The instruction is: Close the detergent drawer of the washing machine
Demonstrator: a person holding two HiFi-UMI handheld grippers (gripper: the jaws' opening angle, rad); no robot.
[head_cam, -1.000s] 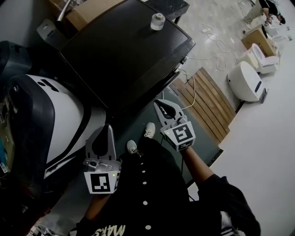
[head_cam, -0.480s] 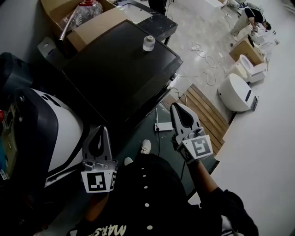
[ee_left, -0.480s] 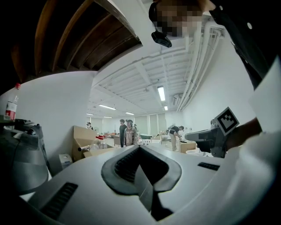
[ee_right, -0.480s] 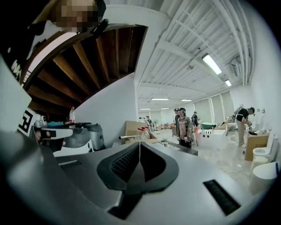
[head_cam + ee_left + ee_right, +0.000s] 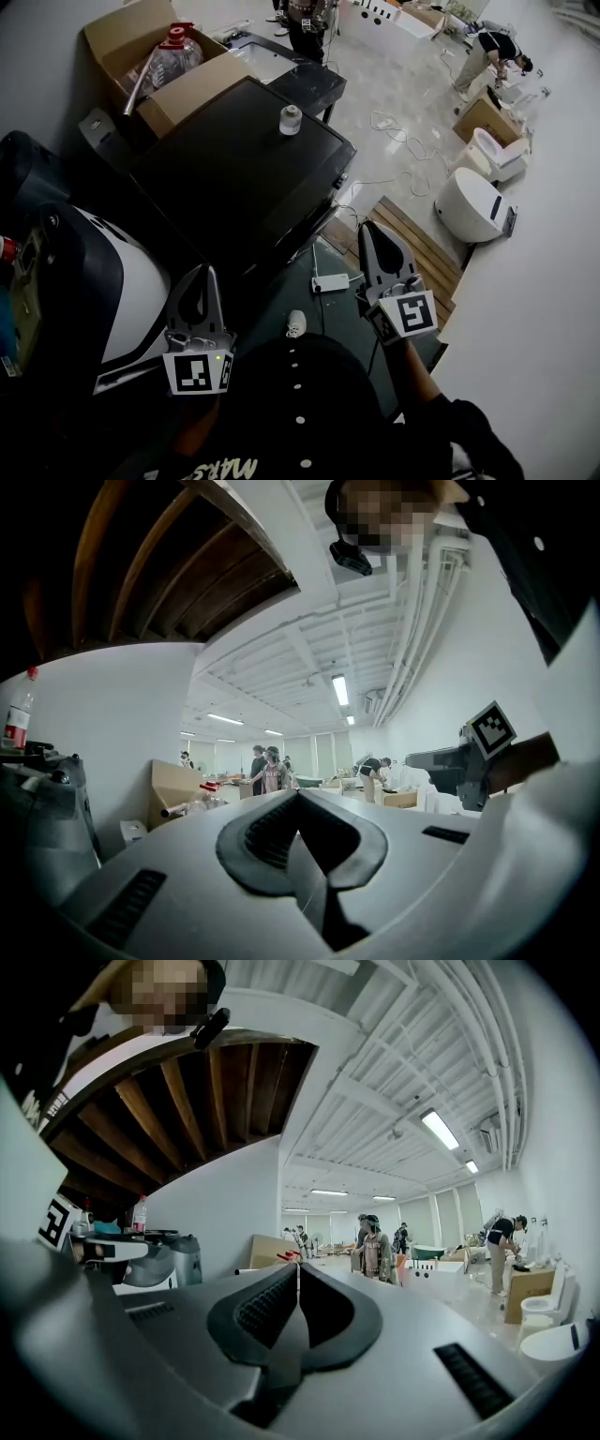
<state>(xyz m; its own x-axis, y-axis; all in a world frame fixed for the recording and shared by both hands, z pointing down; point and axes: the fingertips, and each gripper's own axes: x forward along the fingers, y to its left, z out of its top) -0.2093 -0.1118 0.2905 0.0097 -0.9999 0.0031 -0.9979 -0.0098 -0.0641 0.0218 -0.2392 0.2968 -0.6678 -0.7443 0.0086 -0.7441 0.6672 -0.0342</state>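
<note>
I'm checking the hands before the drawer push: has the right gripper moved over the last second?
Yes. The right gripper has shifted rightward in the head view, away from the black-topped machine's front and further over the wooden slats.

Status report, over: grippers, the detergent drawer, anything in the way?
Left gripper shut, empty. Right gripper shut, empty, both in free air. Detergent drawer not made out in any view. Nothing near the jaws.

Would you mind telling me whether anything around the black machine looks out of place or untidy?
A white power strip lies loose on the dark floor beside the black machine, and loose cables sprawl over the pale floor. A white jar stands alone on the machine's top. No spill or damage shows.
</note>
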